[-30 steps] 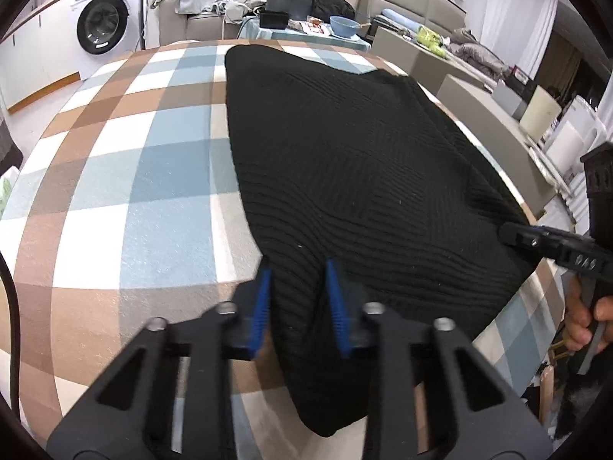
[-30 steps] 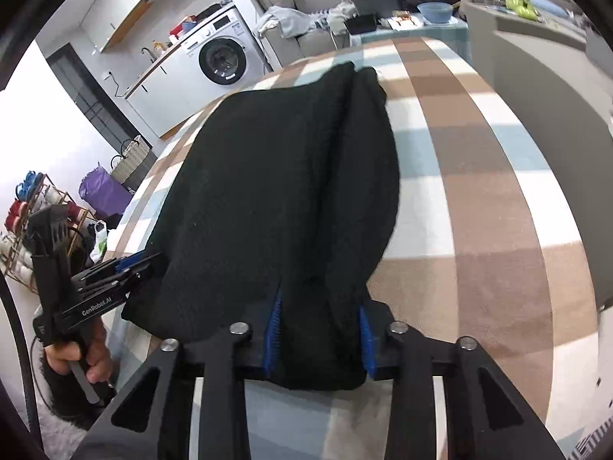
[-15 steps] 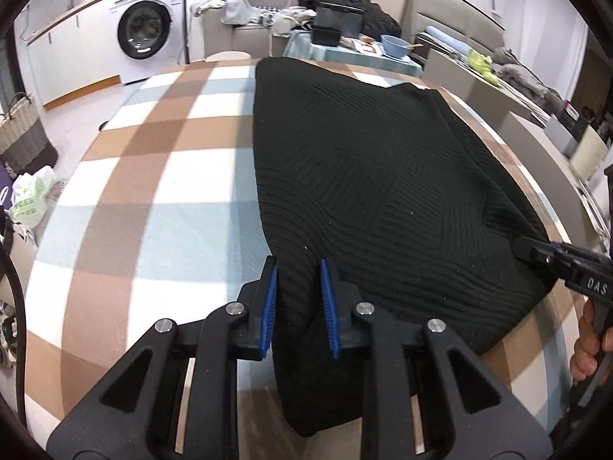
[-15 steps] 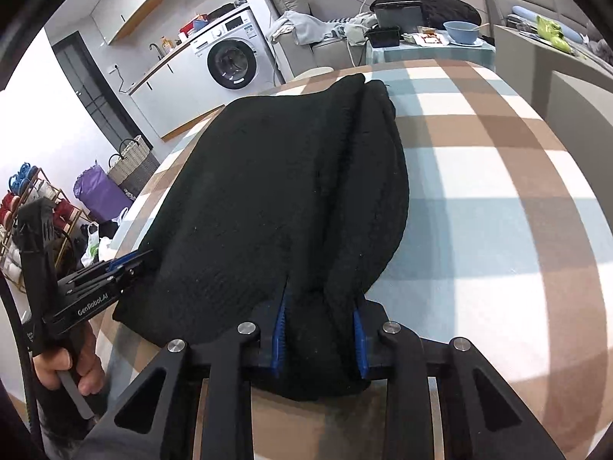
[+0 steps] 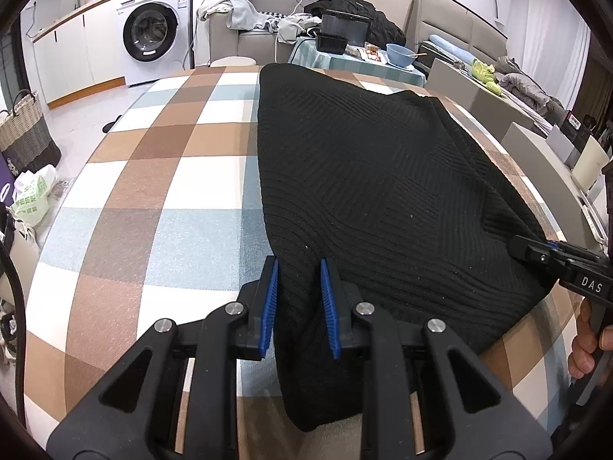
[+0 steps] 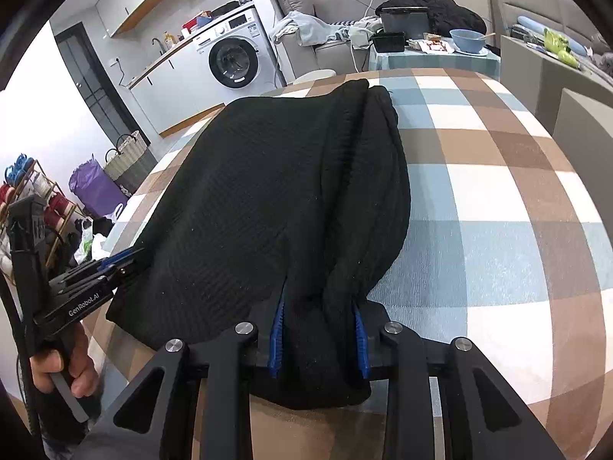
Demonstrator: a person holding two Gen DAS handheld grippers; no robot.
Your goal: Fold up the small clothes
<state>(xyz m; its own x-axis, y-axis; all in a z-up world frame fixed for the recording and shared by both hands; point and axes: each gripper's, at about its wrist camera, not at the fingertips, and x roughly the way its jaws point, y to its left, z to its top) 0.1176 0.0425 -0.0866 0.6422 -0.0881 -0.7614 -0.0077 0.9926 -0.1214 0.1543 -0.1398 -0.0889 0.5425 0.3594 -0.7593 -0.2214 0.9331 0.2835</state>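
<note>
Between both tools' pads, black sweater, seemingly gripped

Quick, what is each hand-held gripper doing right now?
Left hand-held gripper: closed on the black knit garment, near corner.
Right hand-held gripper: closed on the same garment's other near corner.

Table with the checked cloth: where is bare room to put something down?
Bare checked table lies left of the black sweater, up to the far edge. Another bare strip lies right of it. The near edge is crowded: both grippers grip the sweater there.
</note>
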